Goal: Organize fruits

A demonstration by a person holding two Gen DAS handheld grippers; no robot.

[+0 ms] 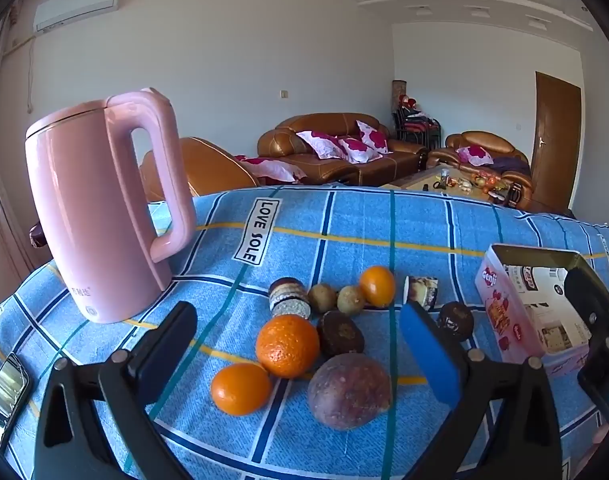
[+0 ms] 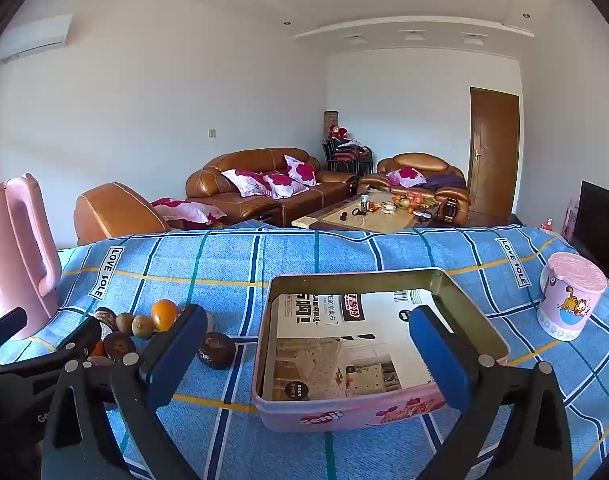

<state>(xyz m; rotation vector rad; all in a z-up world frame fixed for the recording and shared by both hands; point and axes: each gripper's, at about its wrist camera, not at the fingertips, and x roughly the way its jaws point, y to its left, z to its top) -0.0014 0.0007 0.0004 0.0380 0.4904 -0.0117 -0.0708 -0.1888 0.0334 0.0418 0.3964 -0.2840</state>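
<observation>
I held both grippers' fingers spread and empty: left gripper (image 1: 296, 344) around round orange fruits (image 1: 287, 345), right gripper (image 2: 308, 344) over the pink rectangular tin box (image 2: 344, 410).

kettle (image 1: 100, 208) crowds fruit's left, tin (image 2: 368, 344) open-topped, unobstructed

On the table: 3 oranges (image 1: 287, 345), 2 kiwis (image 1: 322, 298), 1 passion fruit (image 1: 349, 390), 4 wrapped snacks (image 1: 340, 333), 1 pink tin (image 2: 384, 360), 1 kettle (image 1: 100, 208), 1 cup (image 2: 570, 295), 1 phone (image 1: 6, 390).
</observation>
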